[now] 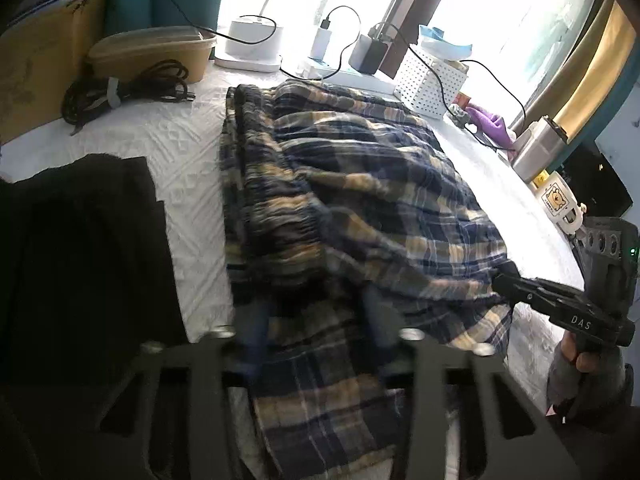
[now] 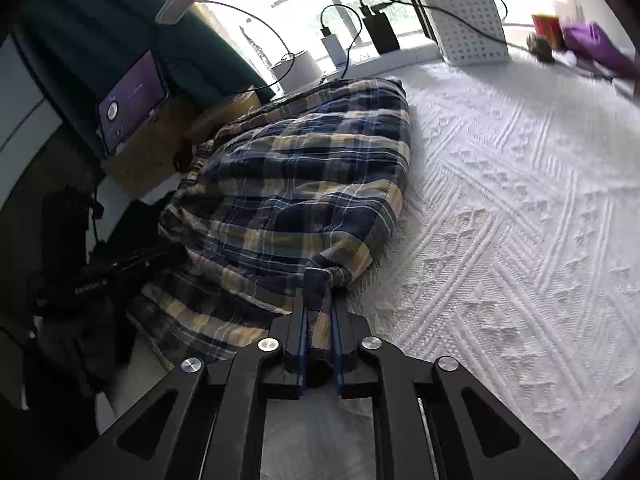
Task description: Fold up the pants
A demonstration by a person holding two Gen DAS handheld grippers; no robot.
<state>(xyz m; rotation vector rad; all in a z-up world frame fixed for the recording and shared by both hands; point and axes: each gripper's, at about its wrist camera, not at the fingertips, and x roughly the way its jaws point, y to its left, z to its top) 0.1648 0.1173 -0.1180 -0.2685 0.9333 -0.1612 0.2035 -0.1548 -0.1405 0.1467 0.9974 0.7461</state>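
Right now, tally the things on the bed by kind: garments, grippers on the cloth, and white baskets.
Garments: 2, plaid pants and black garment
Grippers on the cloth: 2, left gripper and right gripper
White baskets: 1, perforated basket
Total: 5

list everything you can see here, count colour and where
plaid pants: 1, navy and tan, middle of the bed
bedspread: 1, white, under the pants
dark garment: 1, black, left of the pants
coiled cable: 1, black, far left
perforated basket: 1, white, by the window
mug: 1, white, right edge
left gripper: black, fingers apart over the pants
right gripper: black, fingers clamping the pants' near edge
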